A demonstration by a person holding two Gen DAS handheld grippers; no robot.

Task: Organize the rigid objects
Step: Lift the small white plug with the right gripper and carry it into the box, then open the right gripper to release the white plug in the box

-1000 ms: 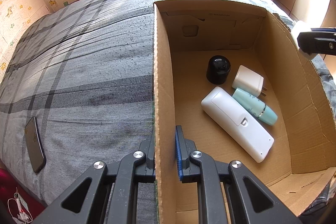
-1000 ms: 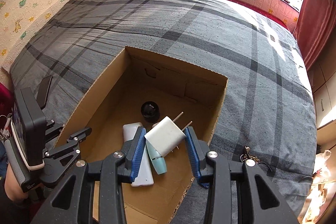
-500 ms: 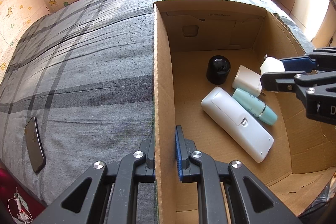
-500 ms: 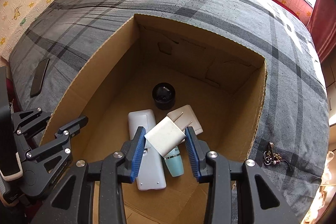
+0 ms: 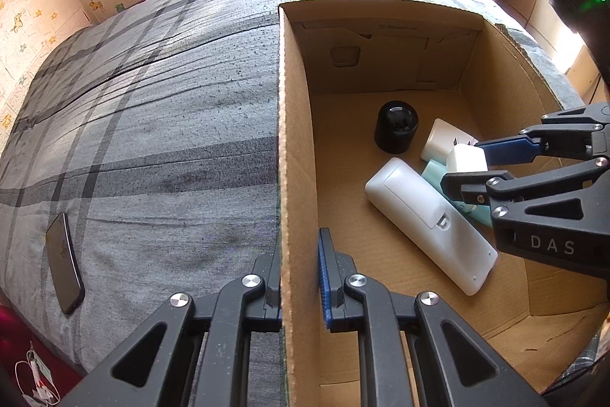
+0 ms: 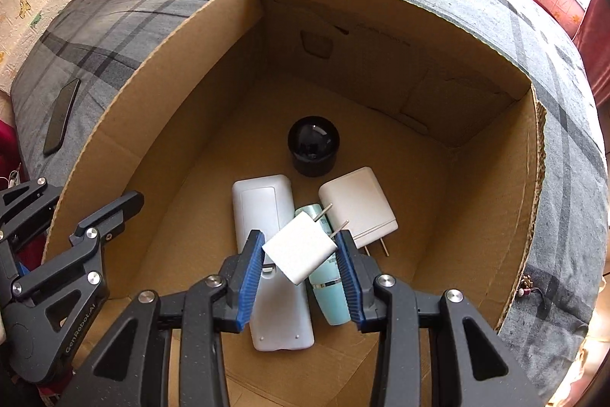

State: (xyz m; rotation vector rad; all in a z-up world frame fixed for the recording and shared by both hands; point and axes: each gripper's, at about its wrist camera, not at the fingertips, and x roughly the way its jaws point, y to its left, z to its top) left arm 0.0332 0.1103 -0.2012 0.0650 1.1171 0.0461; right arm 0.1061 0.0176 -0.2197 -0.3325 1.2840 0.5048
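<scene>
Two grippers at work: the left gripper (image 5: 299,277) pinches the cardboard box (image 6: 160,63) wall — steadying it. The right gripper (image 6: 301,264) clamps a white charger (image 6: 299,246) above the remote (image 6: 267,212) — evidently for placement inside.

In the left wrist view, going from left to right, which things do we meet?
Phone on the bed → left wall of the cardboard box, pinched by the left gripper → black round cap → right gripper holding a white charger.
</scene>
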